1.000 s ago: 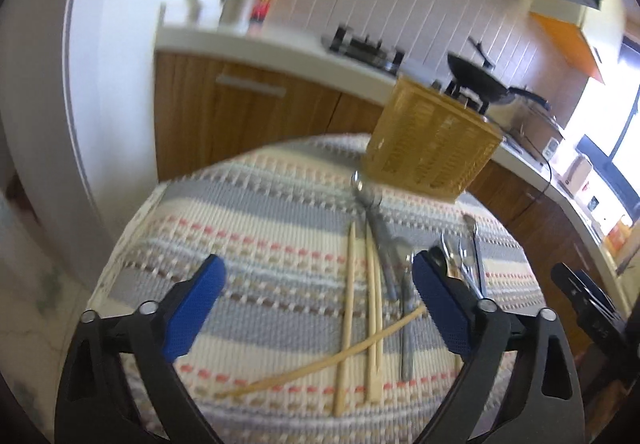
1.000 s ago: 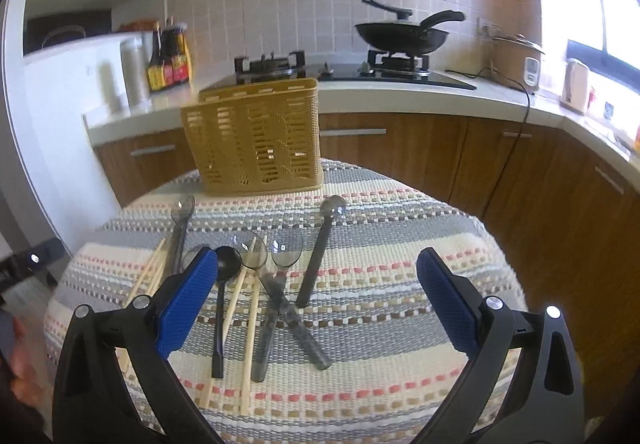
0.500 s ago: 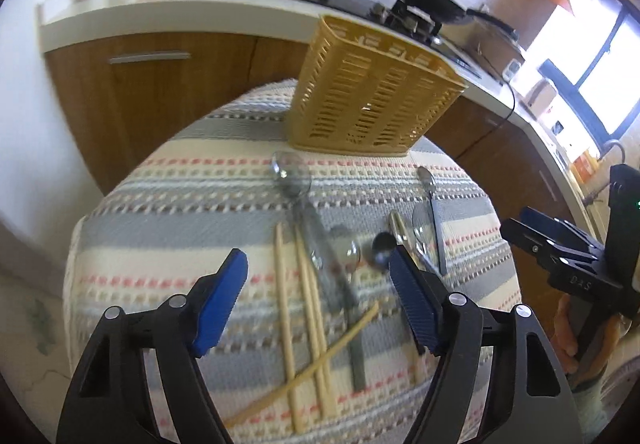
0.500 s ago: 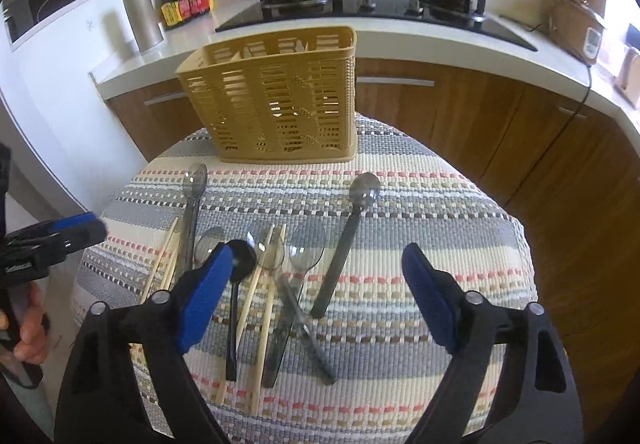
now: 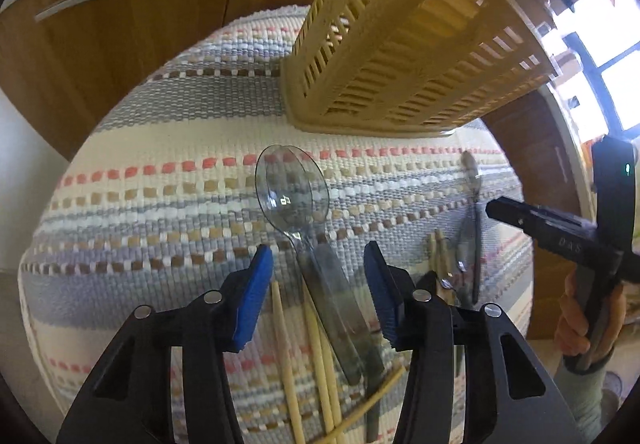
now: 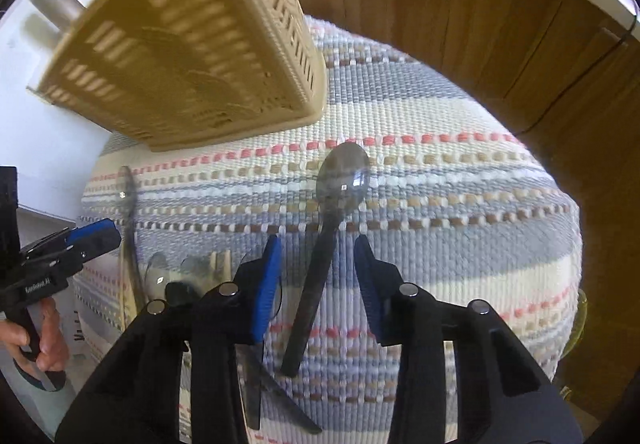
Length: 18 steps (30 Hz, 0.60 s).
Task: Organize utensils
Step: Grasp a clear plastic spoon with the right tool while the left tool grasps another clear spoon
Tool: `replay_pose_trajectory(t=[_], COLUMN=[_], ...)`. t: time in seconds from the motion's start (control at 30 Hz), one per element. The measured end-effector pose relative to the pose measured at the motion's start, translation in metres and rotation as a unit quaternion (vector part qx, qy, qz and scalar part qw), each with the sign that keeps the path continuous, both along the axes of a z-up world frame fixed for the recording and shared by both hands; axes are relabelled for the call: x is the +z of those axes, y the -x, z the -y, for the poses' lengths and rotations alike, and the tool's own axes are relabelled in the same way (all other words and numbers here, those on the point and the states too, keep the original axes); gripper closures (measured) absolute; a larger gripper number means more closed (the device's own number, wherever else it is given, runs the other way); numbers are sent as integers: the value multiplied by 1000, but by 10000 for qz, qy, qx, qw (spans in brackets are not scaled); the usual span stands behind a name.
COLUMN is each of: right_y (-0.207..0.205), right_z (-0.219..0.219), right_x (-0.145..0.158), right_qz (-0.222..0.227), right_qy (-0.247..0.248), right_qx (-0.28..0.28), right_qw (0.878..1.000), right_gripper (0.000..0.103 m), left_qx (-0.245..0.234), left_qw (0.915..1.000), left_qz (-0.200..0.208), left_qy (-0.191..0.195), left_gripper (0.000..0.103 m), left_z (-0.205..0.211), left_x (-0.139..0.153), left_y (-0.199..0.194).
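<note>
Only the left view shows chopsticks (image 5: 286, 356), seemingly three.

One yellow slotted basket (image 5: 400, 44) is counted on one striped woven cloth (image 5: 160, 164), together with at least five plastic spoons (image 5: 292, 188) and at least five wooden chopsticks (image 5: 282, 324), exact totals being hidden where the pile overlaps.

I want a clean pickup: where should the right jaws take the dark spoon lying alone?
Grip the dark grey plastic spoon across its narrow, straight handle, just below the bowl, coming from above; it lies flat on the striped woven cloth. The right gripper, jaws closing, already straddles it.
</note>
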State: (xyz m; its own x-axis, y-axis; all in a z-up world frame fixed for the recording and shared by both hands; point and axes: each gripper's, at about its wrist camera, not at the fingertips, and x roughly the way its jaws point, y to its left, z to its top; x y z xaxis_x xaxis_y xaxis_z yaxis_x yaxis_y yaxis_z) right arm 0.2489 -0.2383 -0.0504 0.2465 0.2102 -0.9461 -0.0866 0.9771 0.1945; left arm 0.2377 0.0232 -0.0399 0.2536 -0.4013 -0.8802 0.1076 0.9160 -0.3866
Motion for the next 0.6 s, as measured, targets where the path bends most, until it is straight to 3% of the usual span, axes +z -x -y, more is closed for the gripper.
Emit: replay_pose_trajectory(t=[0.17, 0.43, 0.6], right_y=[-10, -23, -33], right_z=[-4, -3, -6], right_x=[-10, -17, -5], right_qz=[-148, -147, -162], right_qy=[63, 138, 313], right_qx=[50, 56, 142], right_qw=[9999, 9998, 9993], right_gripper=[79, 85, 87], left_qx=[-36, 22, 13], left_qw=[9996, 9998, 9980], left_qz=[-78, -45, 29], left_qy=[-254, -175, -627], left_gripper=[70, 76, 79], left_z=[10, -4, 8], left_x=[-10, -5, -2], left_y=[-6, -7, -11])
